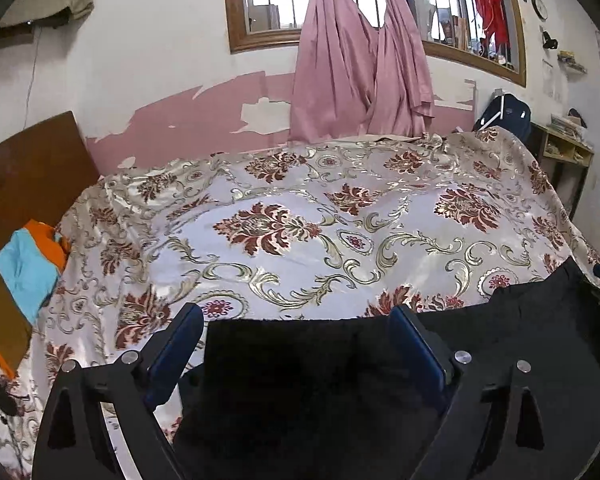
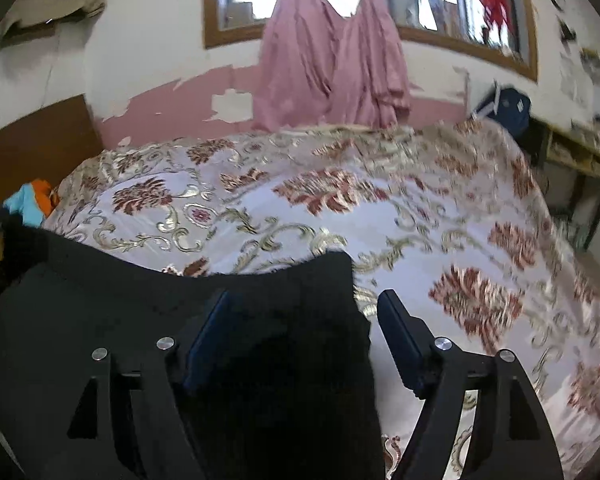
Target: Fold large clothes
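Observation:
A large black garment (image 1: 300,380) lies flat on the near part of a bed with a floral cover (image 1: 300,224). My left gripper (image 1: 296,320) is open, its blue-padded fingers (image 1: 180,344) straddling the garment's left far corner. In the right wrist view the same black garment (image 2: 180,320) fills the lower left. My right gripper (image 2: 304,304) is open over the garment's right far corner, one finger (image 2: 400,336) over the bed cover (image 2: 420,220). Neither gripper holds cloth.
Blue and orange clothes (image 1: 32,264) lie at the bed's left edge by a brown headboard (image 1: 28,168). Pink curtains (image 1: 360,60) hang at the window behind the bed. A wooden shelf (image 1: 564,152) and a dark backpack (image 1: 508,112) stand at the far right.

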Tool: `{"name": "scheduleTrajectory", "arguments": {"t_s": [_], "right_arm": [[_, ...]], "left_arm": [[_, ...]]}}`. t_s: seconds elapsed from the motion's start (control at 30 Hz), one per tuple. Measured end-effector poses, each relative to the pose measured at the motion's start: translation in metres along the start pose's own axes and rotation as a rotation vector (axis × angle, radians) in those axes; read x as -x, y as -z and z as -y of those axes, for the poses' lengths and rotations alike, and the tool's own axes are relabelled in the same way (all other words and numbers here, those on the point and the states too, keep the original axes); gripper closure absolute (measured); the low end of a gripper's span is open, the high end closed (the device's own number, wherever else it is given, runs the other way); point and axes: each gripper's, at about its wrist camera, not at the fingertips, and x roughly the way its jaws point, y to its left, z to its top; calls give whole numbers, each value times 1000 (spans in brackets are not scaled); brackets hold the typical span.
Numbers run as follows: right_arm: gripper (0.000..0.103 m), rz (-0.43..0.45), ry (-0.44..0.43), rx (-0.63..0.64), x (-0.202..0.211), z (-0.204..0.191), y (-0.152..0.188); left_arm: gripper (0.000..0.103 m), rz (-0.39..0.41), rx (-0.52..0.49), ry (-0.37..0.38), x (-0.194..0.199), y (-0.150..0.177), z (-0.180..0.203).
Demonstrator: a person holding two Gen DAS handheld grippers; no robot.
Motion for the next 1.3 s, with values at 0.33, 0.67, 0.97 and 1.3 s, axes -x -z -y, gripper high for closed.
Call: {"name": "scheduleTrajectory", "arguments": {"t_s": [0.33,0.67,0.97,1.3], "right_arm": [[14,71,-184,92,58,-66,-6],[13,-51,-260,174,68,-92,69],[5,-87,-224,193,27,-98,64],[1,-155,-221,81,-34,-88,31]], "left_arm": [[6,67,-15,129,53,42,34],[5,-30,-52,228,58,124,57],[0,-49,-59,133,17,113,64],[0,-94,71,69,-34,80,34]]}}
